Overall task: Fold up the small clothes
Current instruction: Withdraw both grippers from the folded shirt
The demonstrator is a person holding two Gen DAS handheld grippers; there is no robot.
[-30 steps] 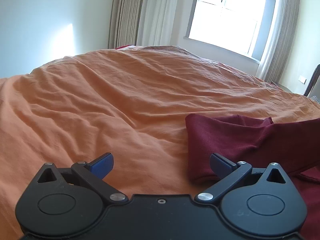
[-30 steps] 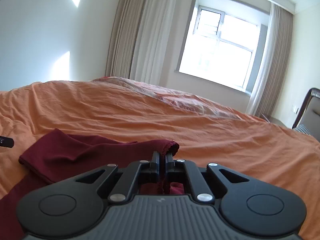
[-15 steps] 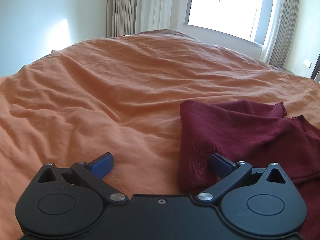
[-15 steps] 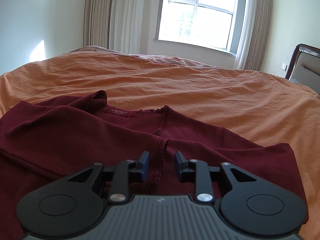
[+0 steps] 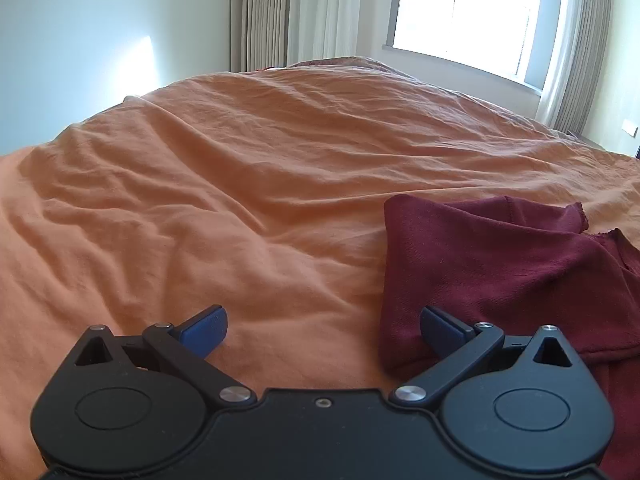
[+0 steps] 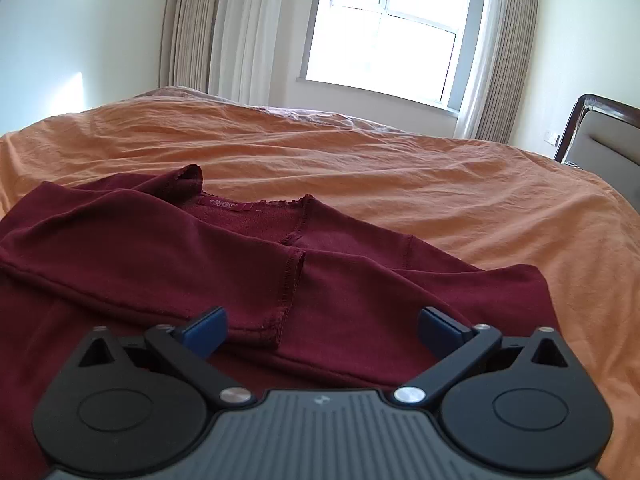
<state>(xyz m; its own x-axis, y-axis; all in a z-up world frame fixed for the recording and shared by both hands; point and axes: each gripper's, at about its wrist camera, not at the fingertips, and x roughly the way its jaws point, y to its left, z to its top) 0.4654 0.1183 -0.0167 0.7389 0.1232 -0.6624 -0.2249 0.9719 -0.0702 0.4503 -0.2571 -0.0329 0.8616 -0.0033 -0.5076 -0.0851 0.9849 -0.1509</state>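
A dark red long-sleeved top (image 6: 168,256) lies on the orange bedsheet (image 6: 400,184), its sleeves folded across its body and its neckline facing away. My right gripper (image 6: 322,330) is open and empty just above the folded sleeve cuff (image 6: 288,288). In the left wrist view the top's folded left edge (image 5: 480,264) lies at the right. My left gripper (image 5: 322,330) is open and empty, with its right fingertip (image 5: 438,326) over the top's edge and its left fingertip over bare sheet.
The wrinkled orange bedsheet (image 5: 240,184) covers the whole bed. A wooden headboard (image 6: 600,136) stands at the far right. A window with curtains (image 6: 384,36) is behind the bed.
My right gripper let go of the sleeve cuff, laid it across the top and opened wide. My left gripper stayed open and shifted only slightly.
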